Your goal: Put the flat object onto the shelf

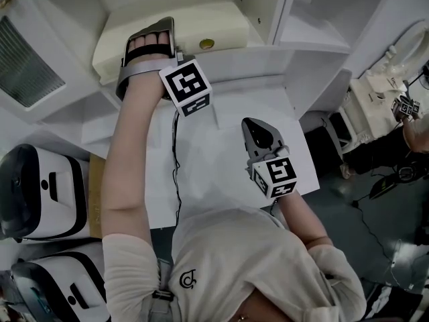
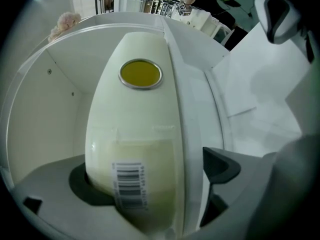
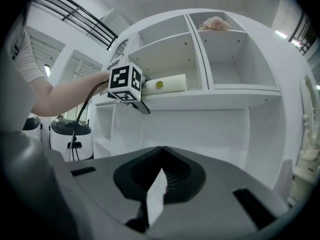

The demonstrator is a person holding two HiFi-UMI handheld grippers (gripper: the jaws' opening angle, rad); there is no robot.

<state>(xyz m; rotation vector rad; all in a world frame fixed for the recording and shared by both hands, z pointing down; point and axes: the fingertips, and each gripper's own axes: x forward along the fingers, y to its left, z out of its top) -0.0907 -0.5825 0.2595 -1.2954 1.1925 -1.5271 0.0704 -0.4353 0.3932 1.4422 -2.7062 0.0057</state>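
Note:
The flat cream object (image 1: 201,20), with a round yellow disc (image 2: 140,74) and a barcode label, lies in a compartment of the white shelf (image 3: 220,98). My left gripper (image 1: 149,33) reaches into that compartment with its jaws wide open. In the left gripper view the object (image 2: 137,139) sits between them; one finger (image 2: 82,186) is close beside it, the other finger (image 2: 220,168) stands apart beyond the shelf board's edge. The right gripper view shows the object (image 3: 167,83) resting on the board. My right gripper (image 1: 257,134) hangs shut and empty in front of the shelf.
A pink fluffy thing (image 3: 216,23) sits in the top right compartment. Two white-and-black machines (image 1: 40,193) stand on the floor at the left. A cable (image 1: 175,159) trails from the left gripper. Another person (image 1: 415,129) with marker cubes stands at the far right.

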